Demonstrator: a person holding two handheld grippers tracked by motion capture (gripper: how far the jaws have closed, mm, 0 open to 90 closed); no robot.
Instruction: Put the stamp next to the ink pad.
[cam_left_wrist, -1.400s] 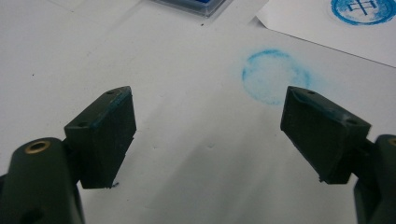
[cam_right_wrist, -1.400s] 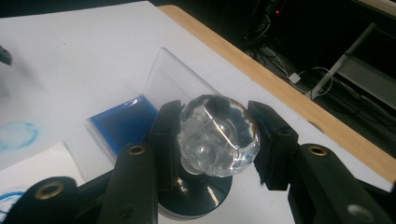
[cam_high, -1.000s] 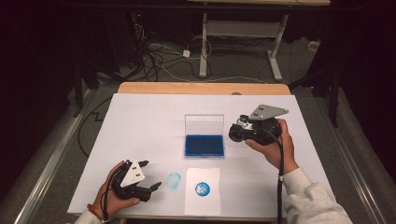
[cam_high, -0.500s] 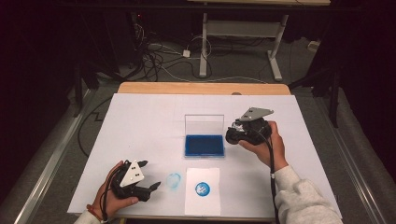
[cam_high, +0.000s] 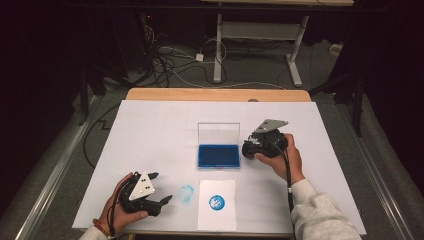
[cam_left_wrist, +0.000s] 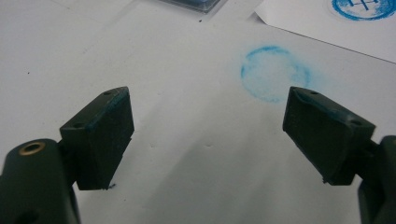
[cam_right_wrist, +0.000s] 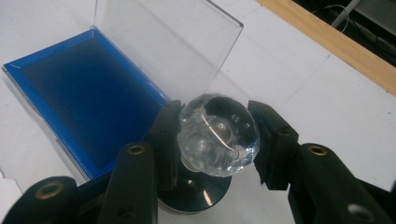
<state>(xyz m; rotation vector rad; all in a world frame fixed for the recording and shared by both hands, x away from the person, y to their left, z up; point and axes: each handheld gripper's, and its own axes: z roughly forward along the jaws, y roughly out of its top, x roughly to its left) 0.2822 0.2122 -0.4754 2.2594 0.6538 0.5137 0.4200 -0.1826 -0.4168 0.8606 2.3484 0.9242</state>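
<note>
A clear-knobbed stamp (cam_right_wrist: 218, 135) was gripped by the right hand-held gripper (cam_high: 264, 144), just at the 3 o'clock side of the open blue ink pad (cam_high: 218, 155) on the desk (cam_high: 150, 125). The left hand-held gripper (cam_high: 161, 187) was held open and empty near 7 o'clock, beside a blue ring mark (cam_left_wrist: 274, 73)

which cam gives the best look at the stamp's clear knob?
Right gripper view: the clear knob sits close up, clamped between that gripper's fingers. In the high view the stamp is hidden under the right gripper.

Left claw (cam_left_wrist: 205, 126) agape, right claw (cam_right_wrist: 217, 140) clamped.
</note>
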